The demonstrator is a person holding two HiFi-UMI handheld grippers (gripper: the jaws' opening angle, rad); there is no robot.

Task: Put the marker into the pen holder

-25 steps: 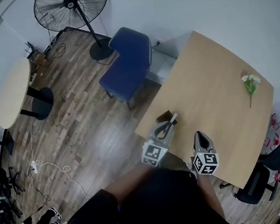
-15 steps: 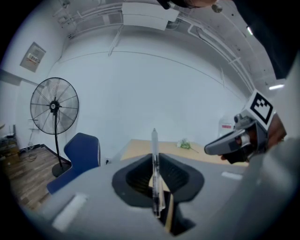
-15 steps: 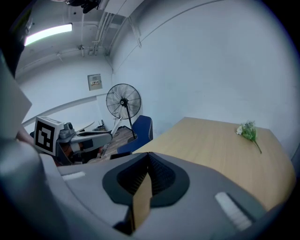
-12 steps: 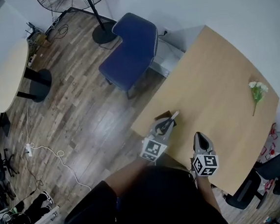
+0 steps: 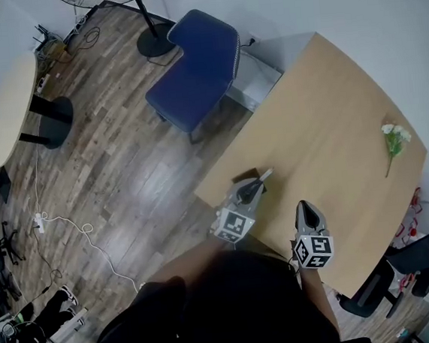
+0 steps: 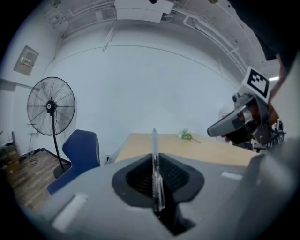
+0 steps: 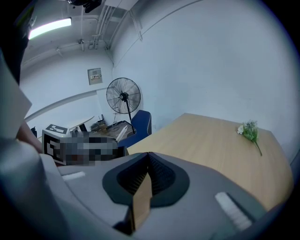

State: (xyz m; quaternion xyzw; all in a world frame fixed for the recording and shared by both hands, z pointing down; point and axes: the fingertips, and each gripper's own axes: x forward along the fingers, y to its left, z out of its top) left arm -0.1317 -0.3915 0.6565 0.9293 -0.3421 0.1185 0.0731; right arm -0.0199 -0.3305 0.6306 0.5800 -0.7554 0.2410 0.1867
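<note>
Plainly the marker (image 6: 154, 140) is a light, stiff, slender stick with a smooth, glossy barrel, so expect it to pivot or slide if your pinch loosens. It sits clamped lengthwise in your left gripper (image 5: 251, 192), the jaws closed on the lower barrel with the pale tip standing clear beyond them. That low hold looks sound: it leaves plenty of free length to lead into an opening, though a long free end will probably swing if it knocks a rim. It should not be fragile, but a hard side-load at the tip could lever it out of line.

Just beside that tip, at the near edge of the wooden table (image 5: 329, 103), stands a small dark boxy thing (image 5: 244, 178) — most likely the pen holder, though its opening cannot be made out. Your right gripper (image 5: 305, 209) hangs near, its jaws drawn together on nothing I can name.

No brand or print can be read on the marker. The gripper cubes carry only black-and-white square patterns, and the small wall plaque (image 7: 94, 75) is too small to read. A sprig of artificial flowers (image 5: 392, 136) lies well apart — far across the table.
</note>
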